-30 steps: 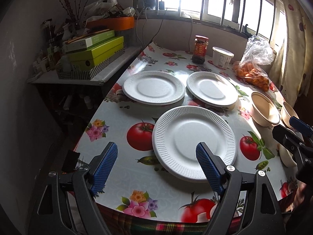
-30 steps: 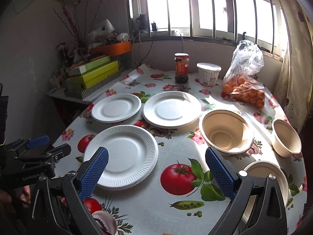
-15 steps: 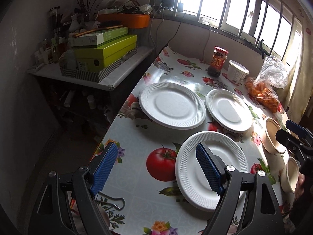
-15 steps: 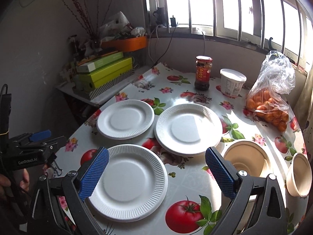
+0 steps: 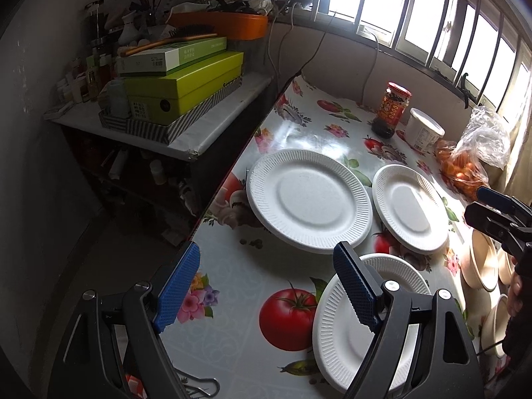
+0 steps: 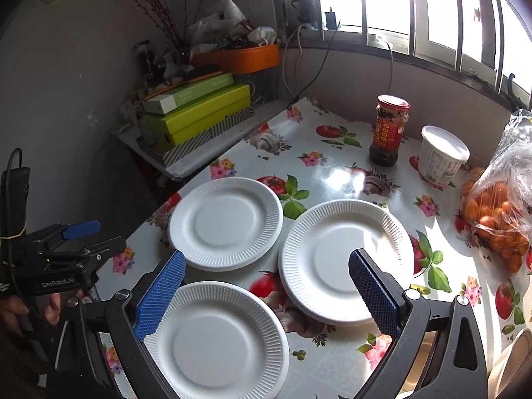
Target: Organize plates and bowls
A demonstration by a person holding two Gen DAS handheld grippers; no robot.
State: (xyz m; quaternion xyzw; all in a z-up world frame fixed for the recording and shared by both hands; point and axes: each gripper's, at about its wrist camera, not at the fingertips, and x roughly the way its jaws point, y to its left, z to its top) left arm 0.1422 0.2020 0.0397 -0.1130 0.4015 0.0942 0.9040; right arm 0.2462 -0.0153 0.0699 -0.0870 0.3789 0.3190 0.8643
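Three white paper plates lie on the tomato-print tablecloth (image 5: 232, 286). In the left wrist view the far-left plate (image 5: 309, 199) and far-right plate (image 5: 410, 207) sit ahead, and the near plate (image 5: 365, 319) lies under my right-hand finger. My left gripper (image 5: 266, 286) is open and empty above the table's left edge. Beige bowls (image 5: 482, 266) stand at the right, below my right gripper (image 5: 478, 204). In the right wrist view my right gripper (image 6: 266, 294) is open and empty over the near plate (image 6: 216, 339), with the other plates (image 6: 226, 222) (image 6: 345, 259) beyond. The left gripper (image 6: 99, 236) shows at the left.
A sauce jar (image 6: 389, 133), a white tub (image 6: 442, 156) and a bag of oranges (image 6: 498, 219) stand at the back of the table. A side shelf with stacked green boxes (image 5: 179, 89) adjoins the left edge. A bowl rim (image 6: 512, 359) sits at the lower right.
Both grippers have swung left and moved closer to the plates. The bowls have slid toward the right edge of both views. Nothing was grasped, and both grippers stay open.
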